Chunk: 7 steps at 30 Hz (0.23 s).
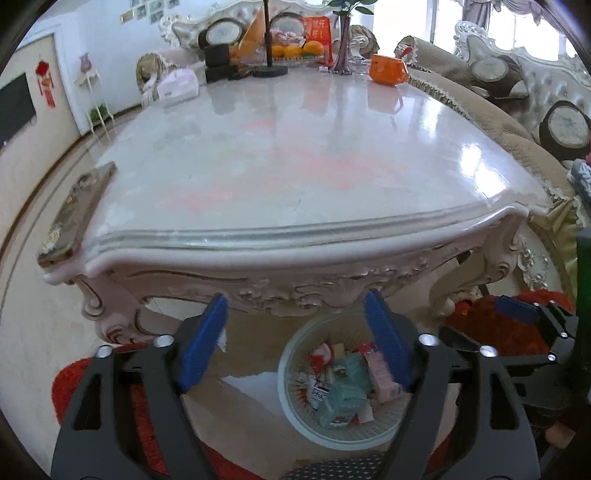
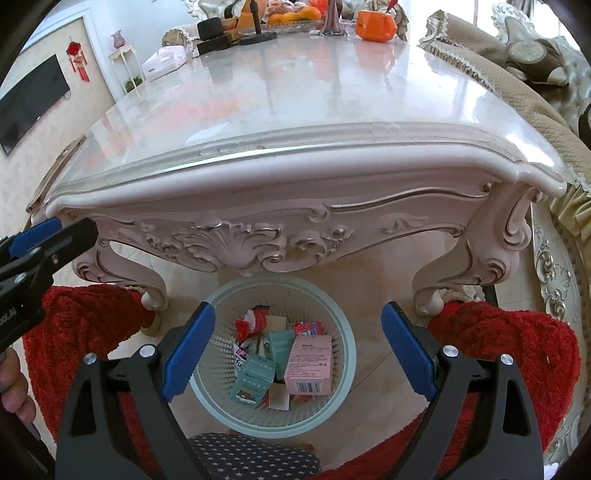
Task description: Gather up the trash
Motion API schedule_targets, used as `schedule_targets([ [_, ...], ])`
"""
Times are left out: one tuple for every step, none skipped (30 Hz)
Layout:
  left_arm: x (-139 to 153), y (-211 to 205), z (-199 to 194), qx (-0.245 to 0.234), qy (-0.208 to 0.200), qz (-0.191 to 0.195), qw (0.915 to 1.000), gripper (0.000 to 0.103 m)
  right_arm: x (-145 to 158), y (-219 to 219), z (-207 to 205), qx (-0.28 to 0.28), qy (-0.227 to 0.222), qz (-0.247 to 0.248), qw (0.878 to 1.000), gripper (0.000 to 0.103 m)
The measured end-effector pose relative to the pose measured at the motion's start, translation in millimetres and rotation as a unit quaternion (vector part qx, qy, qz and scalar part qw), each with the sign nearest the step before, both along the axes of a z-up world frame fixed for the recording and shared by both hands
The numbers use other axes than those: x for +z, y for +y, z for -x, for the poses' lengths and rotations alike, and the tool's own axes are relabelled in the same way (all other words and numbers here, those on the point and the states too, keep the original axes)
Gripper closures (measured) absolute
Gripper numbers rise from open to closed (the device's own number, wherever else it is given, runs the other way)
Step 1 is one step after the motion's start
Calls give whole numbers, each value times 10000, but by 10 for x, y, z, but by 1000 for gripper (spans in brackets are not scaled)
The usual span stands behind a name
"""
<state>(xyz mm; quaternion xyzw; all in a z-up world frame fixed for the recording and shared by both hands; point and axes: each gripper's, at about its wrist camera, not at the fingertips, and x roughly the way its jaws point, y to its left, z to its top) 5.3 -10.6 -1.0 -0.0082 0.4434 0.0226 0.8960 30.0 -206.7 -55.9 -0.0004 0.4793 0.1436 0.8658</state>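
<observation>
Both tools hang over the wastebasket [image 2: 275, 354], which stands on the floor just in front of the carved worktop [image 2: 295, 140], low and centre in both wrist views. The left tool [image 1: 295, 343] has its blue pads spread wide with nothing between them; the basket shows through the gap, toward the right pad. The right tool [image 2: 297, 350] is also spread wide and empty, and the basket sits squarely between its pads.

The collected trash lies inside the basket: a pink carton [image 2: 308, 369], a teal carton [image 2: 253, 380], a red-and-white wrapper [image 2: 253, 319] and some smaller packets. The near half of the worktop shows no loose litter. What stands on it, an orange cup [image 2: 375, 26], a fruit tray and a vase, is crowded at the far end, at the top of both frames, and these look like household things rather than rubbish. A flat patterned piece [image 1: 75, 214] lies at the worktop's left edge in the left wrist view; I cannot tell what it is.

Judging from that, the task looks close to done. Any further pick would lie ahead and upward from both tools, away from the basket; for the patterned piece, whose long axis runs along the left edge, the left hand seems nearer.
</observation>
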Motion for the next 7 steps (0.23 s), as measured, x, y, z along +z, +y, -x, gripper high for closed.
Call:
schedule_targets([
  [-6, 33, -8, 58, 64, 119, 9999, 14, -1, -4, -3, -3, -1, 2, 10000, 16],
  [-4, 61, -7, 54, 70, 238, 9997, 14, -3, -4, -7, -9, 1, 7, 10000, 16],
  [-4, 73, -4, 30, 63, 329, 9994, 14, -2, -2, -8, -11, 0, 4, 10000, 16],
  [-1, 81, -3, 25, 41, 333, 9994, 14, -1, 0, -7, -10, -5, 1, 10000, 16],
  [1, 84, 2, 54, 22, 279, 9996, 14, -1, 0, -8, -5, -3, 6, 10000, 16],
  [8, 83, 7, 89, -17, 212, 9997, 14, 1, 4, -8, 8, -7, 12, 10000, 16],
  [19, 82, 16, 114, -74, 145, 9998, 14, 4, 10, -2, 10, -17, 20, 10000, 16],
])
